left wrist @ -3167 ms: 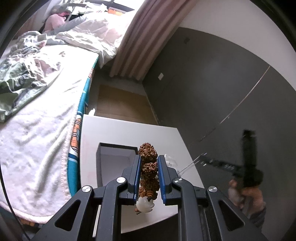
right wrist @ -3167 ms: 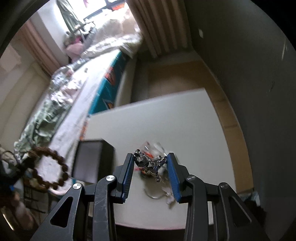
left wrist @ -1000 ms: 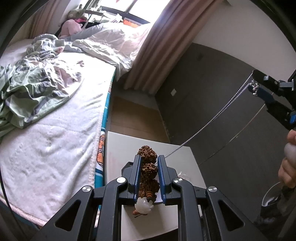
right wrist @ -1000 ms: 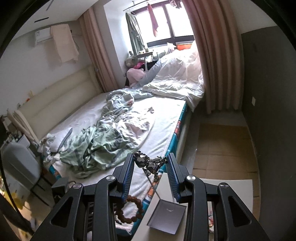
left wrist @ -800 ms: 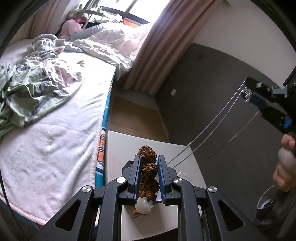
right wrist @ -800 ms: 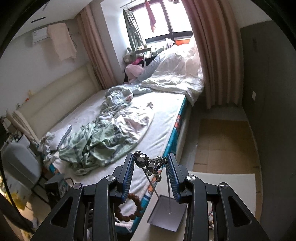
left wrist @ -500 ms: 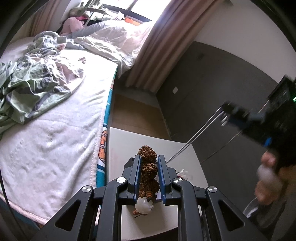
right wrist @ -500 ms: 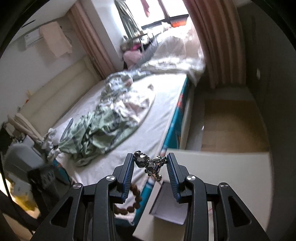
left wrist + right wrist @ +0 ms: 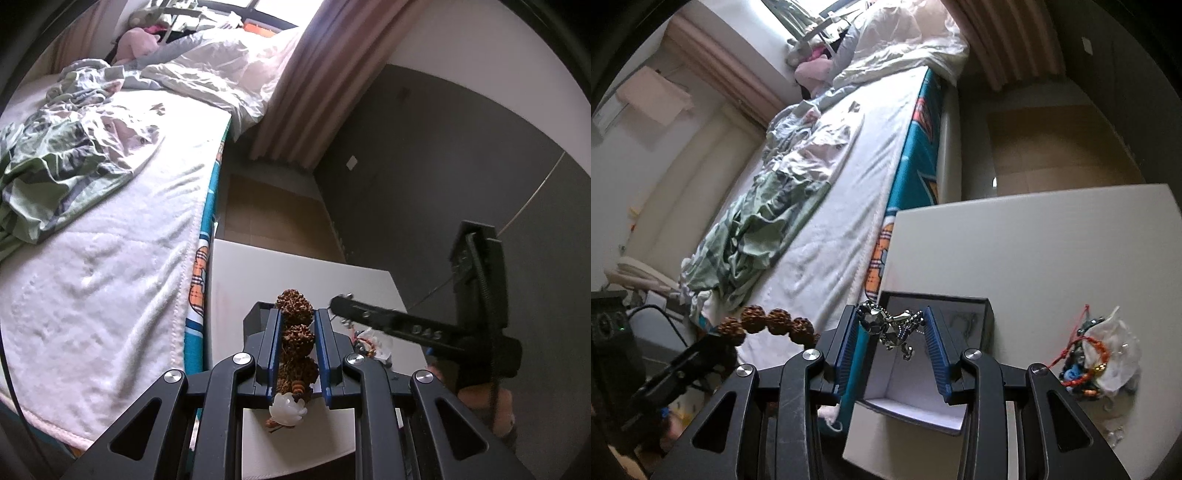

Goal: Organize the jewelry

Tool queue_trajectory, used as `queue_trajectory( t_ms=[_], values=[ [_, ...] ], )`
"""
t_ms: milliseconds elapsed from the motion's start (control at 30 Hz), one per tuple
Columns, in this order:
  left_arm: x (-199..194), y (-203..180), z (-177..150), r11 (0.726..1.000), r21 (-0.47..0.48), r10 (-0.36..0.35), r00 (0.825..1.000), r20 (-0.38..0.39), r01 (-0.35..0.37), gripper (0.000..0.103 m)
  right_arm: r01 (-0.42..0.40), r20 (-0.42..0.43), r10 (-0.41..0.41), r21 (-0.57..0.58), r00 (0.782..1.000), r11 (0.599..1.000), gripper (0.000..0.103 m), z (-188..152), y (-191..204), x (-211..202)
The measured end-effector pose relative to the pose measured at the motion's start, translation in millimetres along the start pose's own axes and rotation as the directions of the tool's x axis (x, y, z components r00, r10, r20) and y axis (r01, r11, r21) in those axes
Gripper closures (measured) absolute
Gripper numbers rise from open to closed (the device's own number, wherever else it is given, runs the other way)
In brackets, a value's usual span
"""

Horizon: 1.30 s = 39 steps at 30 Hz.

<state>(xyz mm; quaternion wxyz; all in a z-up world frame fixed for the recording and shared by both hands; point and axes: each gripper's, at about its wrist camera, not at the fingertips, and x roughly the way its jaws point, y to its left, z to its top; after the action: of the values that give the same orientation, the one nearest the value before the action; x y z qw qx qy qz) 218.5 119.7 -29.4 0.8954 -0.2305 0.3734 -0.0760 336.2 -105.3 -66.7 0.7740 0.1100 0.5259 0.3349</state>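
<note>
My left gripper [image 9: 298,314] is shut on a bracelet of rough brown beads [image 9: 295,332], and a white flower bead [image 9: 288,408] hangs at its lower end. My right gripper [image 9: 889,317] is shut on a silver faceted pendant [image 9: 886,326] of a chain necklace, just above the open dark box [image 9: 960,300] with a white inside. A thin stretch of chain shows inside the box. In the left wrist view one of the right gripper's fingers [image 9: 369,318] reaches in from the right, over the box [image 9: 254,314]. The left gripper with its beads [image 9: 768,320] sits at the lower left of the right wrist view.
The box stands near the left front corner of a white table [image 9: 1034,240]. A heap of red, blue and beaded jewelry on clear plastic [image 9: 1097,354] lies to its right. A bed [image 9: 92,240] borders the table's left side, a dark wall [image 9: 443,166] its right. A hand [image 9: 480,402] holds the right gripper.
The right gripper has come down from high above the table to just over the box, with the pendant still in it; the long taut chain has gone slack. The left gripper has kept still.
</note>
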Motion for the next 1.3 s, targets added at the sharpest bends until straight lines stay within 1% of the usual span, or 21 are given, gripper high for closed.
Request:
queue_trajectory(
  t_ms=[33, 67, 100, 133, 167, 300, 433, 500, 533, 567, 600, 633, 667, 767, 800, 833, 867, 900, 933, 1133, 1300],
  values=[
    [2, 0, 0, 1.0, -0.001, 0.0, 1.0, -0.006, 0.0, 0.085, -0.006, -0.009, 0.006, 0.014, 1.0, 1.0, 0.06, 0, -4, 1],
    [4, -1, 1, 1.0, 0.0, 0.0, 1.0, -0.01, 0.0, 0.085, -0.018, -0.012, 0.019, 0.03, 1.0, 0.999, 0.052, -1, -8, 0],
    [7, -2, 1, 1.0, 0.005, -0.001, 1.0, -0.016, 0.001, 0.085, -0.034, -0.003, 0.034, 0.041, 0.999, 0.999, 0.047, -3, -12, -4],
    [9, -4, 1, 1.0, 0.01, -0.002, 1.0, -0.021, 0.002, 0.085, -0.04, 0.015, 0.039, 0.045, 0.999, 0.998, 0.035, -4, -15, -10],
    [13, -6, 1, 1.0, 0.018, -0.003, 1.0, -0.028, 0.004, 0.085, -0.034, 0.03, 0.033, 0.046, 0.999, 0.998, 0.029, -6, -17, -15],
    [31, -14, -1, 0.999, 0.037, -0.011, 0.998, -0.06, 0.013, 0.085, -0.018, 0.083, 0.011, 0.084, 0.997, 0.996, 0.028, -15, -33, -45],
    [49, -22, -4, 0.998, 0.045, -0.029, 0.996, -0.089, 0.033, 0.085, 0.018, 0.121, -0.033, 0.121, 0.992, 0.993, 0.028, -29, -52, -73],
    [58, -26, -5, 0.997, 0.04, -0.054, 0.993, -0.104, 0.058, 0.085, 0.029, 0.13, -0.048, 0.145, 0.99, 0.989, 0.028, -36, -63, -85],
    [64, -27, -5, 0.996, 0.03, -0.077, 0.99, -0.114, 0.081, 0.085, 0.038, 0.136, -0.06, 0.157, 0.989, 0.987, 0.028, -40, -69, -91],
    [69, -28, -5, 0.998, 0.025, -0.06, 0.99, -0.127, 0.064, 0.085, 0.047, 0.143, -0.072, 0.168, 0.987, 0.985, 0.028, -44, -75, -98],
    [79, -28, -6, 1.0, 0.022, 0.013, 0.988, -0.154, -0.01, 0.085, 0.052, 0.148, -0.079, 0.177, 0.986, 0.983, 0.028, -47, -79, -101],
    [86, -27, -6, 0.998, 0.021, 0.057, 0.983, -0.176, -0.054, 0.085, 0.054, 0.155, -0.084, 0.19, 0.984, 0.98, 0.028, -53, -85, -108],
    [96, -22, -7, 0.997, 0.013, 0.072, 0.978, -0.194, -0.071, 0.084, 0.055, 0.16, -0.088, 0.201, 0.983, 0.978, 0.028, -57, -91, -112],
    [110, -14, -12, 0.997, 0.002, 0.075, 0.972, -0.224, -0.076, 0.084, 0.074, 0.167, -0.116, 0.241, 0.979, 0.968, 0.028, -74, -112, -126],
    [112, -12, -14, 0.996, 0.004, 0.083, 0.969, -0.232, -0.084, 0.08, 0.083, 0.166, -0.128, 0.256, 0.978, 0.963, 0.028, -80, -119, -130],
    [113, -12, -14, 0.996, 0.005, 0.084, 0.968, -0.236, -0.085, 0.072, 0.092, 0.164, -0.14, 0.269, 0.976, 0.959, 0.028, -85, -126, -133],
    [114, -13, -15, 0.997, 0.004, 0.078, 0.969, -0.234, -0.079, 0.067, 0.1, 0.163, -0.149, 0.277, 0.975, 0.956, 0.028, -90, -131, -136],
    [113, -14, -16, 0.997, 0.004, 0.074, 0.971, -0.228, -0.075, 0.059, 0.112, 0.161, -0.163, 0.288, 0.973, 0.951, 0.028, -95, -138, -138],
    [112, -15, -17, 0.997, 0.007, 0.076, 0.972, -0.22, -0.076, 0.055, 0.118, 0.159, -0.171, 0.298, 0.972, 0.947, 0.028, -100, -143, -139],
    [114, -35, -19, 0.999, 0.024, 0.046, 0.973, -0.227, -0.042, 0.053, 0.129, 0.146, -0.19, 0.35, 0.971, 0.928, 0.028, -116, -168, -140],
    [127, -62, -25, 0.998, 0.071, 0.019, 0.964, -0.264, -0.001, 0.053, 0.124, 0.158, -0.193, 0.366, 0.968, 0.922, 0.028, -125, -178, -143]
  ],
)
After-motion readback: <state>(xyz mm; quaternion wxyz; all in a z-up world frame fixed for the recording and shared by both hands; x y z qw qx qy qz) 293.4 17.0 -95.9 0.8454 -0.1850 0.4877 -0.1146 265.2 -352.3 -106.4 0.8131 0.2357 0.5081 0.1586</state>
